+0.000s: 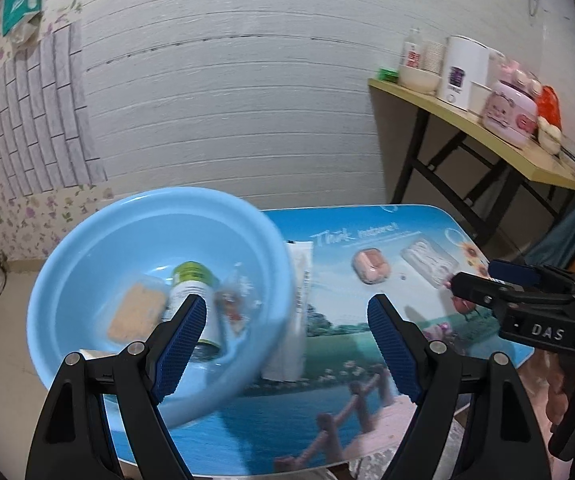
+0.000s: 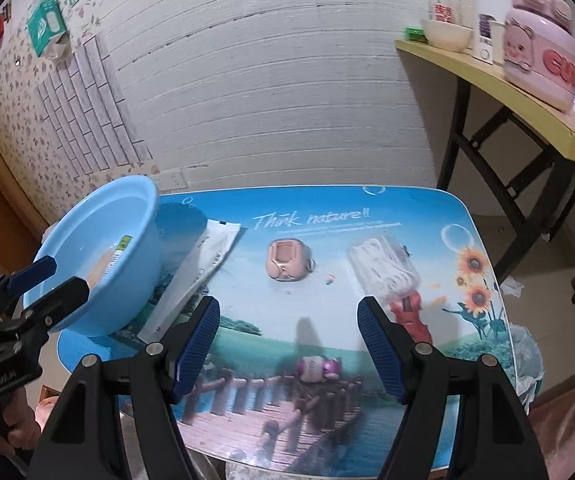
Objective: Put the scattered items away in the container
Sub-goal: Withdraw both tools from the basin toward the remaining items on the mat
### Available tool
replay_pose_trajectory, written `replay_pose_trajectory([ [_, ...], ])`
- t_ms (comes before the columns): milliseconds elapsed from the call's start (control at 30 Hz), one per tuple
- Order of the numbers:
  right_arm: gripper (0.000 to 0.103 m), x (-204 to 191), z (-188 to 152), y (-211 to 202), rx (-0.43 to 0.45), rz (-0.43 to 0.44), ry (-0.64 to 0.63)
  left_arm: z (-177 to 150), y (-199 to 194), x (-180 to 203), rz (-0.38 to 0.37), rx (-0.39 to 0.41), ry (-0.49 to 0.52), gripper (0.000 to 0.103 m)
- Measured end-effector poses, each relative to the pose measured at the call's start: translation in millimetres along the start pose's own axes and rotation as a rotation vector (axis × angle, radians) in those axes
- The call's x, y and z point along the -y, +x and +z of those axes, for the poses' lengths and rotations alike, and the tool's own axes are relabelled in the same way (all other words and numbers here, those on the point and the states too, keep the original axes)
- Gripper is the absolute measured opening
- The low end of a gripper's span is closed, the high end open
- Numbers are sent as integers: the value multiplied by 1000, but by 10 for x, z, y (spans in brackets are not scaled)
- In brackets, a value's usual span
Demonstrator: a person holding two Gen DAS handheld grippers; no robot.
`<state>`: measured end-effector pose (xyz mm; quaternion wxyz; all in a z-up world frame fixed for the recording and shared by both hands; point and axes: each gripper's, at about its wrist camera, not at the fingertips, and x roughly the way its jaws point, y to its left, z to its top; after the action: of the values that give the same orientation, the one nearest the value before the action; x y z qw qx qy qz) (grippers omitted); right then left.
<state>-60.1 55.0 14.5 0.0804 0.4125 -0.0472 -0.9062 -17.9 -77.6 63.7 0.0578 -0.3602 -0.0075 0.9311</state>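
Observation:
A light blue basin (image 1: 99, 240) (image 2: 87, 220) stands at the table's left. It holds a green-capped bottle (image 1: 191, 284), a tan flat pack (image 1: 135, 312) and a clear wrapped item (image 1: 235, 304). A white tube (image 1: 299, 304) (image 2: 203, 264) lies against the basin's right side. A pink case (image 1: 369, 266) (image 2: 285, 260), a clear pack of white cord (image 1: 429, 262) (image 2: 383, 266), a red toy (image 2: 409, 314) and a small pink figure (image 2: 315, 368) lie on the table. My left gripper (image 1: 287, 328) is open over the basin's rim. My right gripper (image 2: 289, 340) is open above the pink figure.
The low table (image 2: 367, 208) has a printed landscape top and stands against a white panelled wall. A yellow side table (image 2: 487, 76) at the right carries a bowl, a white appliance and a pink cooker. The other gripper shows at each view's edge.

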Motion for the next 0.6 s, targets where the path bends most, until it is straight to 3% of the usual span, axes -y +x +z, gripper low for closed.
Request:
replay_pose_trajectory([
  [600,73,231,-357,90,-60,24,37,-413,186,464,-35,-78,40,82],
])
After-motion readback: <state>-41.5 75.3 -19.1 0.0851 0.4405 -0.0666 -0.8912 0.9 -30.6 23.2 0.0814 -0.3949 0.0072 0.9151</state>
